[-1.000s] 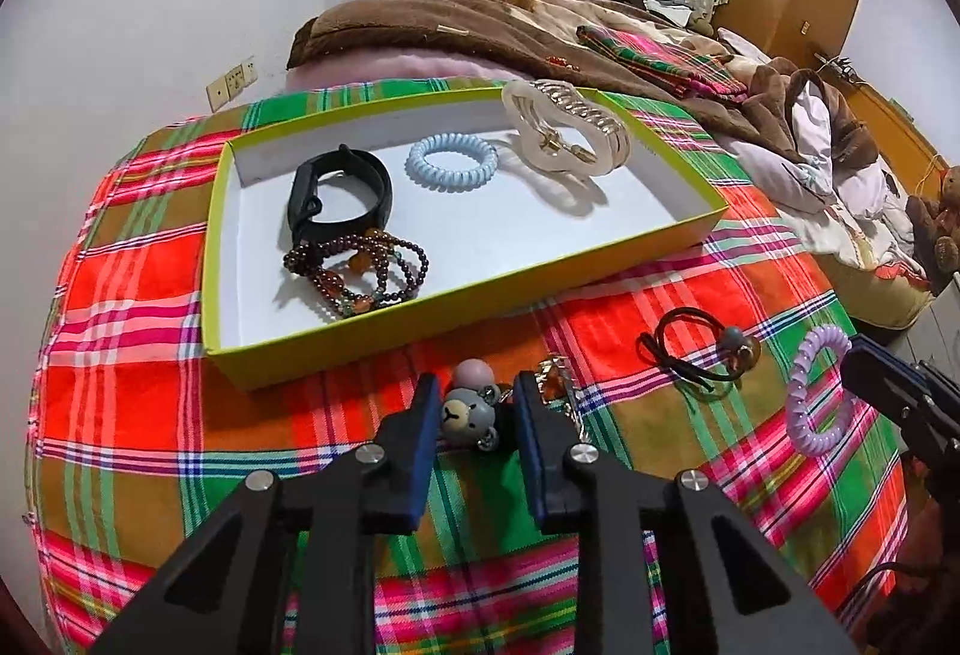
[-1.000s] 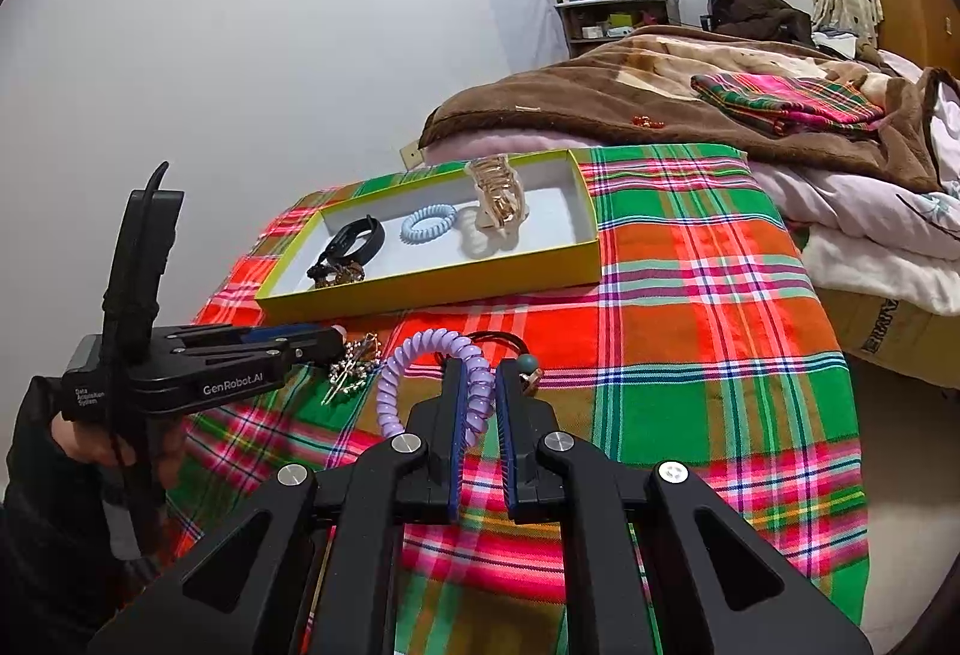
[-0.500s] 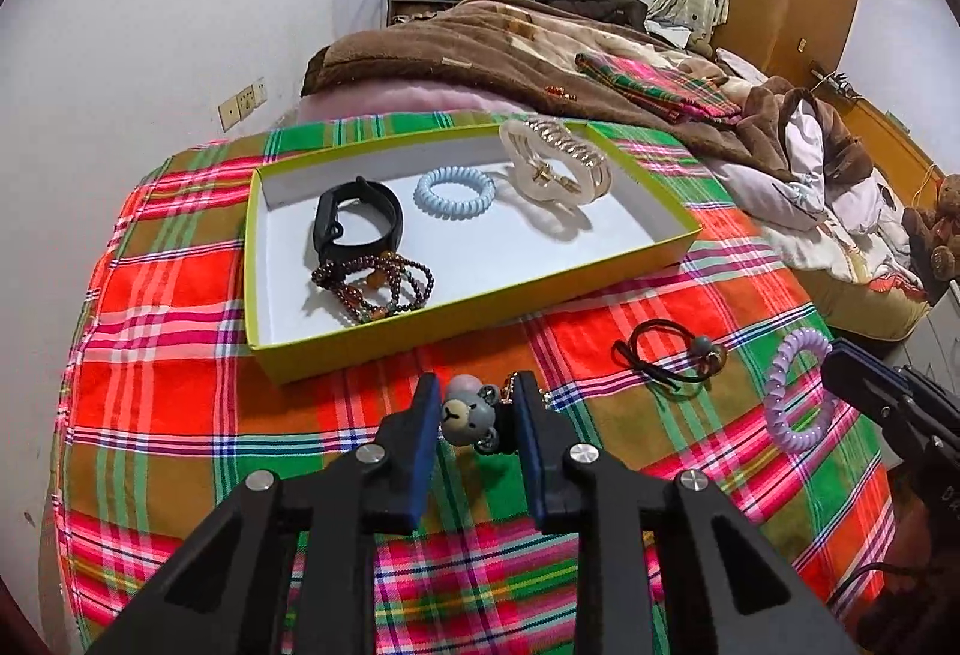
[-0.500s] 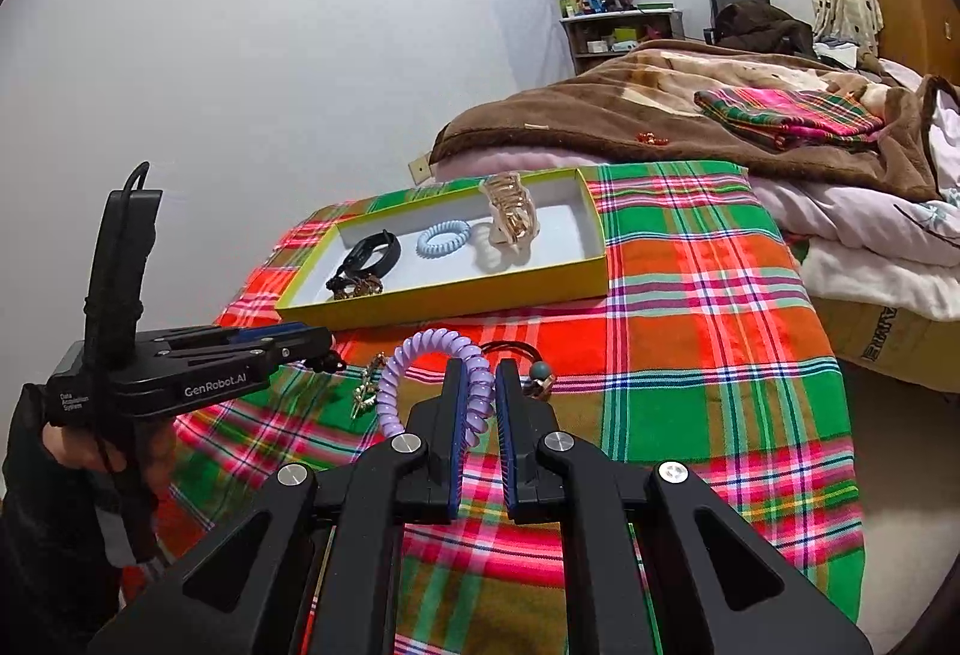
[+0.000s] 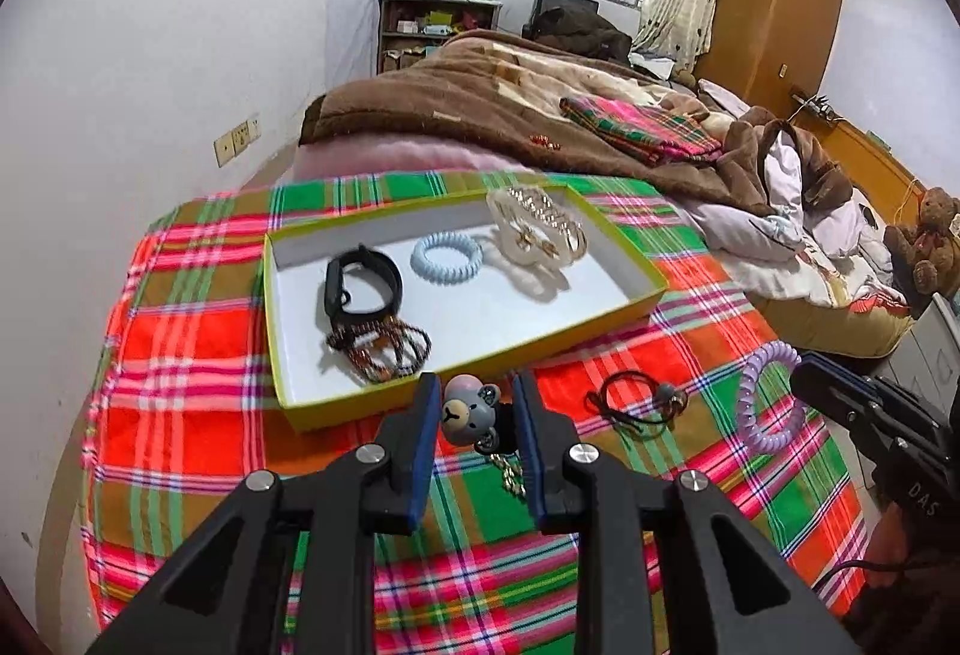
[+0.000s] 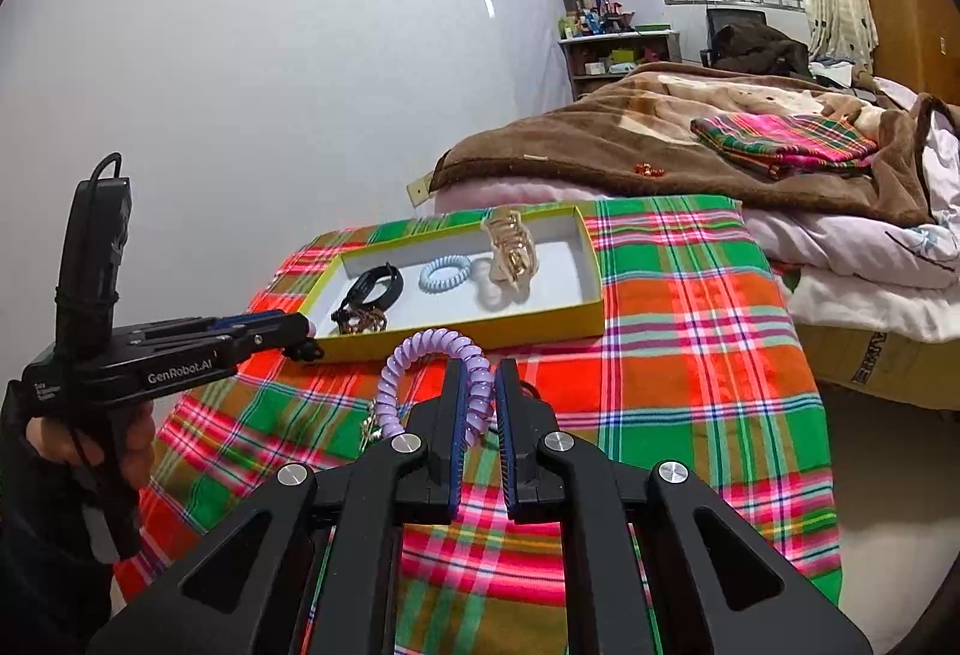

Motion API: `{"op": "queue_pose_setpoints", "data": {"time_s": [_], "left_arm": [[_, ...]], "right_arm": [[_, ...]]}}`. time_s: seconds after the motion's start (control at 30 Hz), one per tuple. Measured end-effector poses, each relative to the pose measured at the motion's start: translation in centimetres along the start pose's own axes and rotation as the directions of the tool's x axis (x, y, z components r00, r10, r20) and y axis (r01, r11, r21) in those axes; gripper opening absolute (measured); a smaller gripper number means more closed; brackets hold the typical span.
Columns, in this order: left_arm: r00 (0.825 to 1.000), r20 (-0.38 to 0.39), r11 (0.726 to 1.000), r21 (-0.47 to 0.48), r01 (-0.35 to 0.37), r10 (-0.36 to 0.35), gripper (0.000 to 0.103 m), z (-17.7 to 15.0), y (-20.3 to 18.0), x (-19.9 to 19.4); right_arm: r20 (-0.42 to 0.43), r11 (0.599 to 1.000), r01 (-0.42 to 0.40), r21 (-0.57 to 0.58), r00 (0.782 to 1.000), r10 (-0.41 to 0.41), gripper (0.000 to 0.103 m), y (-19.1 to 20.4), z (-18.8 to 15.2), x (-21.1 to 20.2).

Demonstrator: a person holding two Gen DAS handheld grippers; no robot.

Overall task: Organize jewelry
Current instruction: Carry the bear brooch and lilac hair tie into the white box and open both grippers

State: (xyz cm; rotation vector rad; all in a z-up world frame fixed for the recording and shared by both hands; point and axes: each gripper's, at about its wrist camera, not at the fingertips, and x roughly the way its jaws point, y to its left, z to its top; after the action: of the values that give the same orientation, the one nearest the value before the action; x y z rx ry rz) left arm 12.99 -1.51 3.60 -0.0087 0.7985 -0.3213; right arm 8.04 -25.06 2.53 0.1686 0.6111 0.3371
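Observation:
My left gripper (image 5: 474,412) is shut on a grey bear charm (image 5: 469,410) with a gold chain hanging below, held above the plaid cloth in front of the yellow-green tray (image 5: 636,268). My right gripper (image 6: 478,394) is shut on a purple spiral hair tie (image 6: 420,355), also seen in the left wrist view (image 5: 768,397). The tray (image 6: 591,259) holds a black band (image 5: 360,283), a blue spiral tie (image 5: 447,258), a beige and gold hair claw (image 5: 537,232) and a beaded bracelet (image 5: 381,346).
A black hair tie with a bead (image 5: 636,403) lies on the plaid-covered table (image 5: 180,331) right of my left gripper. A bed with a brown blanket (image 5: 480,103) is behind the table. A white wall runs along the left.
Both grippers have risen and pulled back from the table with their items. The bear charm and its chain are now lifted off the cloth.

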Motion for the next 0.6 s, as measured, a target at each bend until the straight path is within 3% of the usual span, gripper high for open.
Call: {"op": "queue_pose_setpoints", "data": {"time_s": [0.6], "left_arm": [[0.999,0.031,0.999,-0.012,0.042,-0.042,0.026,3.9,1.6,0.3]], "right_arm": [[0.021,1.000,0.019,-0.011,1.000,-0.019,0.010,0.6,3.7,2.2]]}}
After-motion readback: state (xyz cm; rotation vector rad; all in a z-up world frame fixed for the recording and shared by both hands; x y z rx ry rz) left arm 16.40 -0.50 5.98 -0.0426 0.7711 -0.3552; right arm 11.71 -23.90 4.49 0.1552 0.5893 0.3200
